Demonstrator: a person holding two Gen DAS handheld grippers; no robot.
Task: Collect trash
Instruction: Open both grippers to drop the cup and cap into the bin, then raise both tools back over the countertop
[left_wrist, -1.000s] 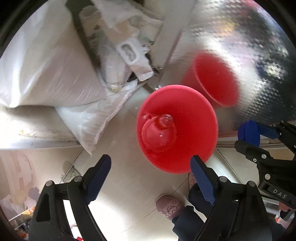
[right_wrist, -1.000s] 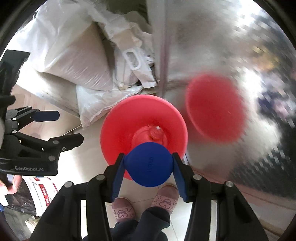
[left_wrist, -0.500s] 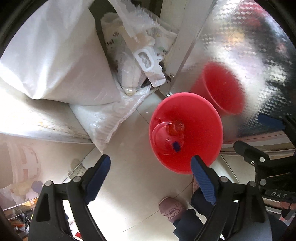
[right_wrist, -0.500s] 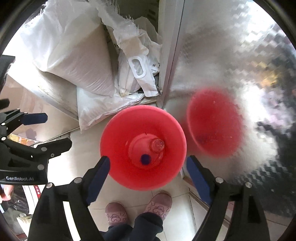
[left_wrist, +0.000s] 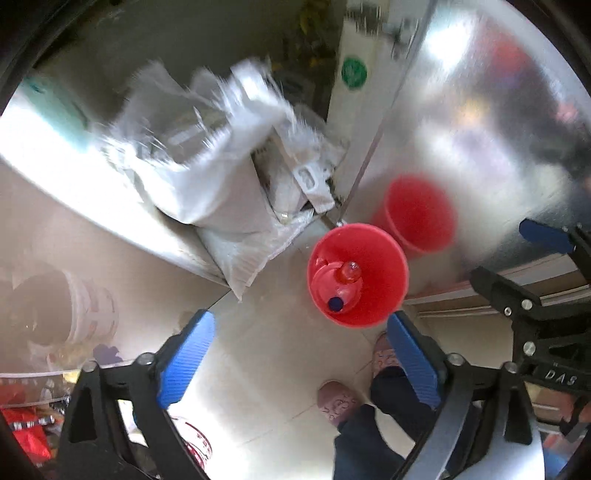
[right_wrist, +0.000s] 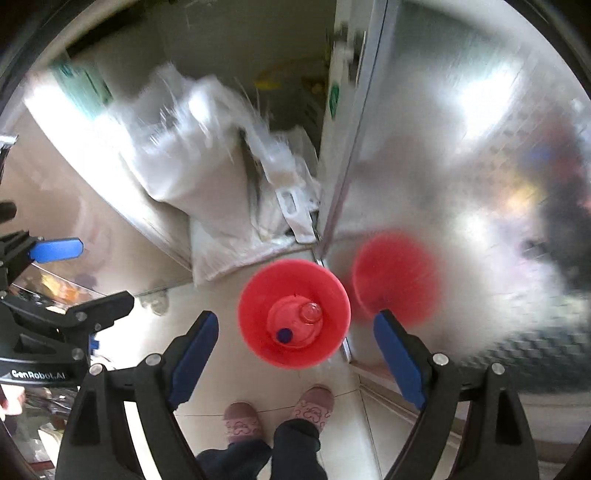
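tiled floor | one red bin, one bottle, one blue cap | both grippers wide, empty

Bin on floor, centre, just left of metal panel. Bottle and cap inside bin. Sacks far left of bin. Feet near.

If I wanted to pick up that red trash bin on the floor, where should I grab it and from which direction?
Take the red trash bin by its rim, coming straight down from above. It stands upright with its mouth open, flaring wider at the top, so one finger can go inside the wall and one outside. The near side looks best: a metal cabinet crowds the far side.
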